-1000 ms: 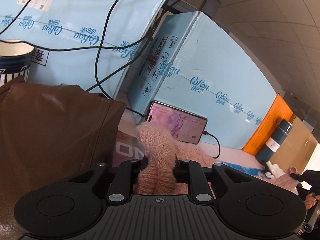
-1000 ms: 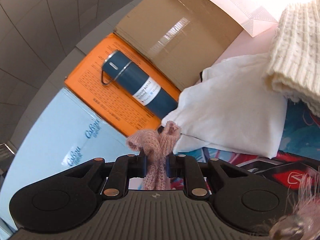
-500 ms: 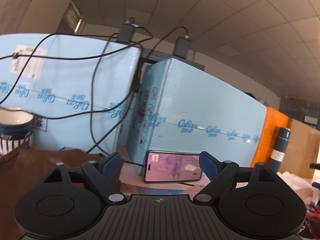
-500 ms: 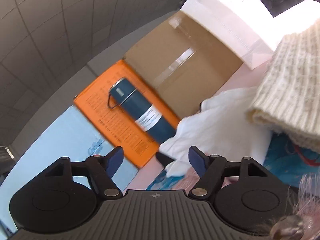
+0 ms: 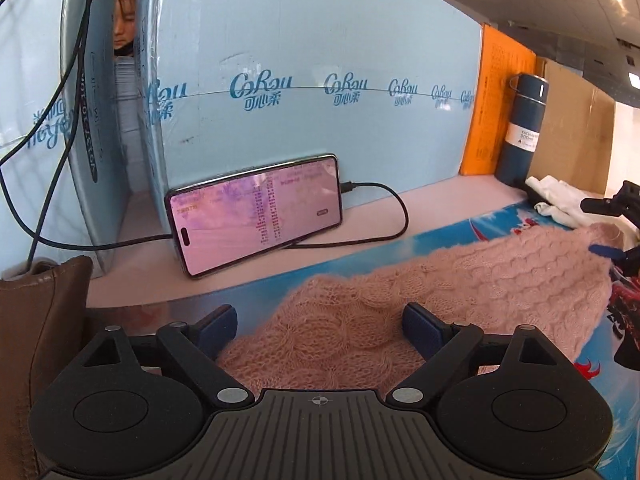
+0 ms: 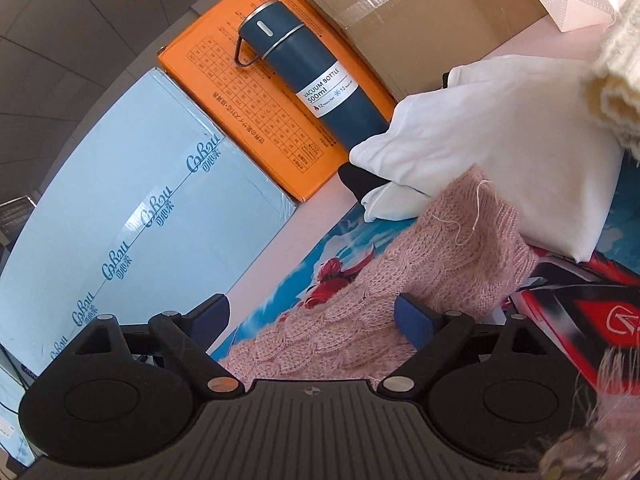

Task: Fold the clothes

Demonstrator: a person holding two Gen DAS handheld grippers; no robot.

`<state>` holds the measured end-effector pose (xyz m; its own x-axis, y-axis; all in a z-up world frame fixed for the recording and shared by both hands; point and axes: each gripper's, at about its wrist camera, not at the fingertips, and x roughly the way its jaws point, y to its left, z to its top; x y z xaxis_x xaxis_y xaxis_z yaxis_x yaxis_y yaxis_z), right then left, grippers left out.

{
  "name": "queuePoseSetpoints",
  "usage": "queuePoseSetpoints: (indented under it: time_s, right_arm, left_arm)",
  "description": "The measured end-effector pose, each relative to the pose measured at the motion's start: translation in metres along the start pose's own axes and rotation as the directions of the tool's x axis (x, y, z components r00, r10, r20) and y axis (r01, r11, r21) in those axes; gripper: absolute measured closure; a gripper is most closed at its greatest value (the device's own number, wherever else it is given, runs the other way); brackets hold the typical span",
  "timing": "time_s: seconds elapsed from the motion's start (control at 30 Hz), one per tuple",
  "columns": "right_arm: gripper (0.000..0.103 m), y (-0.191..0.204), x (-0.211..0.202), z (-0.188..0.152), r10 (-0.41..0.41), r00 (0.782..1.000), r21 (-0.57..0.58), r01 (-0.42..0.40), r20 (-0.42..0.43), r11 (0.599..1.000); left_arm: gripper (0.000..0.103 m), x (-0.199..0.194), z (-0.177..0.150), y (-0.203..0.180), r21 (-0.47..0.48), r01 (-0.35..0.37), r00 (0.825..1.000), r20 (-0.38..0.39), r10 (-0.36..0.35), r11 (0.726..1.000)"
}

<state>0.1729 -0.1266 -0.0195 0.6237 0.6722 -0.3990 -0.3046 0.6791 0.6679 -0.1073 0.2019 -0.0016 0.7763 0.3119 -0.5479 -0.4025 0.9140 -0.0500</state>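
A pink cable-knit garment (image 5: 460, 292) lies flat on the printed table mat (image 5: 452, 230). My left gripper (image 5: 320, 322) stands open just above its near left end, with nothing between the fingers. In the right wrist view the same pink knit (image 6: 420, 280) stretches ahead, its far end resting against a folded white garment (image 6: 512, 136). My right gripper (image 6: 312, 316) is open over the knit and holds nothing. The right gripper's tips (image 5: 612, 250) also show at the right edge of the left wrist view, beside the knit's far end.
A phone (image 5: 256, 216) on a charging cable leans against light blue boxes (image 5: 320, 80). A blue vacuum bottle (image 6: 316, 88) stands by an orange box (image 6: 256, 96) and a cardboard box (image 6: 420, 12). A cream knit (image 6: 616, 80) lies far right, brown leather (image 5: 40, 340) at left.
One second ago both grippers were shut on the pink knit. Both opened, let it go and lifted away; now they hover low over the knit, which lies spread on the mat.
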Motion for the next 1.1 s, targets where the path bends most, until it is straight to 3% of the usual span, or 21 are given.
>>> queuePoseSetpoints:
  time_s: [0.03,0.07,0.13,0.33,0.43,0.53,0.63,0.7,0.83,0.87,0.9,0.93,1.0,1.1]
  right_arm:
    - [0.014,-0.001,0.000,0.001,0.004,1.000,0.008,-0.004,0.002,1.000]
    - [0.014,-0.002,0.000,0.001,0.007,1.000,0.014,-0.007,0.004,1.000]
    - [0.014,-0.002,0.000,0.001,0.005,1.000,0.011,-0.005,0.007,1.000]
    - [0.014,0.001,-0.003,-0.001,0.009,1.000,-0.018,-0.009,0.009,1.000]
    - [0.017,0.008,-0.006,-0.005,0.056,0.998,-0.061,-0.057,-0.014,0.997]
    - [0.017,0.020,-0.010,-0.016,0.173,0.982,-0.087,-0.180,-0.076,0.980]
    - [0.017,0.035,-0.013,-0.029,0.295,0.943,-0.065,-0.308,-0.156,0.949]
    - [0.018,0.043,-0.013,-0.038,0.306,0.931,-0.038,-0.319,-0.199,0.947]
    - [0.027,0.047,-0.013,-0.050,0.282,0.932,0.025,-0.284,-0.227,0.958]
    - [0.032,0.047,-0.014,-0.054,0.264,0.938,0.018,-0.266,-0.224,0.964]
    - [0.054,0.048,-0.015,-0.058,0.229,0.947,-0.005,-0.236,-0.225,0.972]
    - [0.082,0.050,-0.017,-0.062,0.198,0.954,-0.027,-0.209,-0.224,0.978]
    - [0.094,0.049,-0.025,-0.068,0.177,0.961,-0.054,-0.192,-0.214,0.980]
    - [0.095,0.048,-0.060,-0.073,0.191,0.970,-0.092,-0.206,-0.154,0.974]
  left_arm:
    - [0.051,-0.002,-0.002,0.000,0.009,0.013,1.000,0.007,-0.013,1.000]
    - [0.074,-0.004,-0.003,-0.002,0.023,0.021,1.000,0.016,-0.021,1.000]
    - [0.087,-0.014,-0.007,-0.011,0.084,0.009,0.998,0.056,-0.014,0.996]
    - [0.089,-0.064,-0.018,-0.043,0.212,-0.035,0.976,0.219,-0.012,0.977]
    - [0.089,-0.088,-0.032,-0.063,0.285,-0.068,0.959,0.284,-0.017,0.956]
    - [0.088,-0.101,-0.049,-0.079,0.361,-0.101,0.949,0.314,-0.019,0.927]
    - [0.089,-0.115,-0.064,-0.092,0.426,-0.113,0.943,0.332,-0.038,0.898]
    - [0.089,-0.123,-0.072,-0.096,0.460,-0.099,0.941,0.332,-0.067,0.883]
    - [0.089,-0.140,-0.088,-0.105,0.524,-0.073,0.937,0.328,-0.122,0.849]
    - [0.089,-0.142,-0.091,-0.107,0.525,-0.074,0.936,0.329,-0.122,0.848]
    - [0.089,-0.144,-0.091,-0.107,0.523,-0.075,0.935,0.333,-0.122,0.849]
    - [0.089,-0.146,-0.092,-0.108,0.521,-0.077,0.934,0.336,-0.122,0.850]
    - [0.089,-0.149,-0.093,-0.106,0.509,-0.081,0.931,0.345,-0.117,0.857]
    - [0.089,-0.155,-0.094,-0.097,0.475,-0.077,0.926,0.361,-0.114,0.877]
